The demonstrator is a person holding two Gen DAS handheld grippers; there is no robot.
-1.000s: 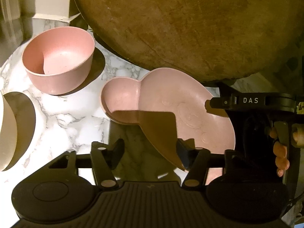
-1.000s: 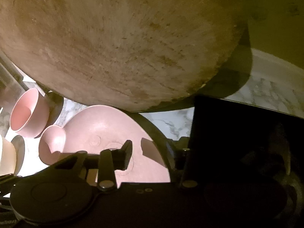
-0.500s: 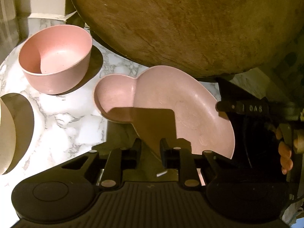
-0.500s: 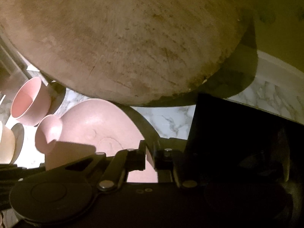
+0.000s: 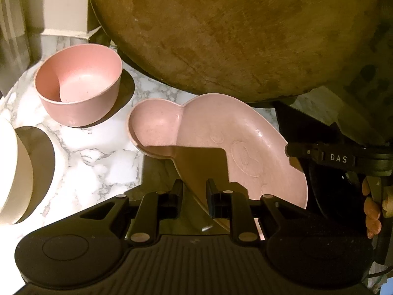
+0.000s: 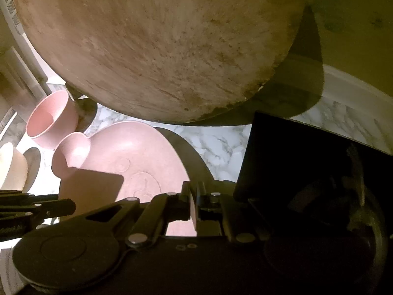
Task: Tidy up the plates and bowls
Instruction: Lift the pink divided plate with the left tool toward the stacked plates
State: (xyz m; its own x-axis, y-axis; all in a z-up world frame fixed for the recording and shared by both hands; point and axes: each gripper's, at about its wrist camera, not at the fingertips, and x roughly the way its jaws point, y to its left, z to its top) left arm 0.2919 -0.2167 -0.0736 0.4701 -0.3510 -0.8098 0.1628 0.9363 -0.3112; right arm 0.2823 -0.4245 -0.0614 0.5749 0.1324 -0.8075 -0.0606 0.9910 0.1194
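While tilted, the pink plate (image 5: 221, 132) sits pinched in both claws.

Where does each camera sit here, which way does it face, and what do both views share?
Left wrist: on the left gripper, angled down at the pink plate; the right gripper and fingertips show.
Right wrist: on the right gripper, angled down, clamped on the plate rim; the left gripper enters at left.
Shared: plate, pink bowl, cream bowl, wooden board, marble counter.

Matt speckled pink plate (image 5: 235, 132), scuffed wooden board (image 5: 233, 32), glossy marble counter (image 5: 93, 152).
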